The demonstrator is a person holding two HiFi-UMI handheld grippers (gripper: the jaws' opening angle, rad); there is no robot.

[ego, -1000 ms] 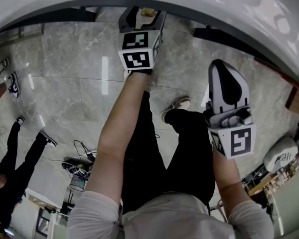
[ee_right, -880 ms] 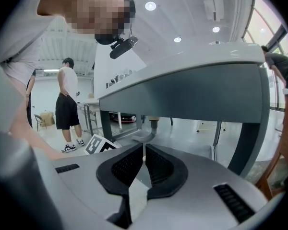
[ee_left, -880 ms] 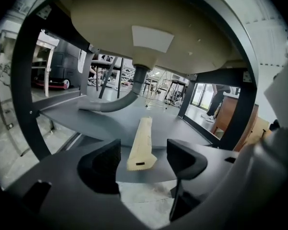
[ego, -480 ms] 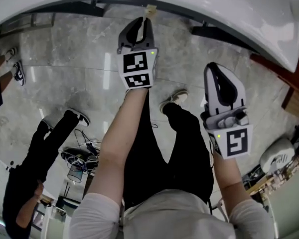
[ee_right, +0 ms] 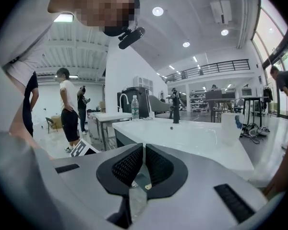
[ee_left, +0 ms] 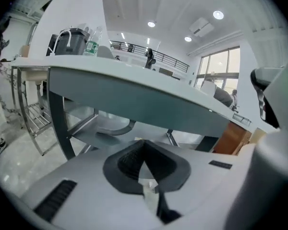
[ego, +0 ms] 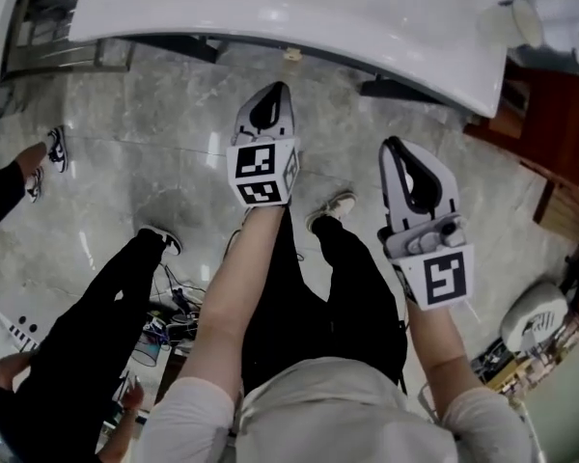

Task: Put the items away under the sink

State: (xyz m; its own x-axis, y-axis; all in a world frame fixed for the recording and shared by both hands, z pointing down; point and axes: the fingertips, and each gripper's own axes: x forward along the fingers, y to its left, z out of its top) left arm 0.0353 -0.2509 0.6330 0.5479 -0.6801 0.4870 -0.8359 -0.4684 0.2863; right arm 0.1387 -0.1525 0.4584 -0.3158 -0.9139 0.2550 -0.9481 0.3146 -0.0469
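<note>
Lying ahead of left gripper [ego: 276, 93]: sink [ego: 299, 8].

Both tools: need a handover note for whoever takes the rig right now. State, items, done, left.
Left tool: jaws together, nothing in them. It points at the underside of the sink counter.
Right tool: jaws together, empty. It looks across the countertop toward the black faucet.
Items: a white cup-like container stands on the countertop near its right end. I can't make out any other job item.
Done: nothing shows as stowed under the counter in the left gripper view.
Left: probably pick up the container and set it under the sink.
</note>
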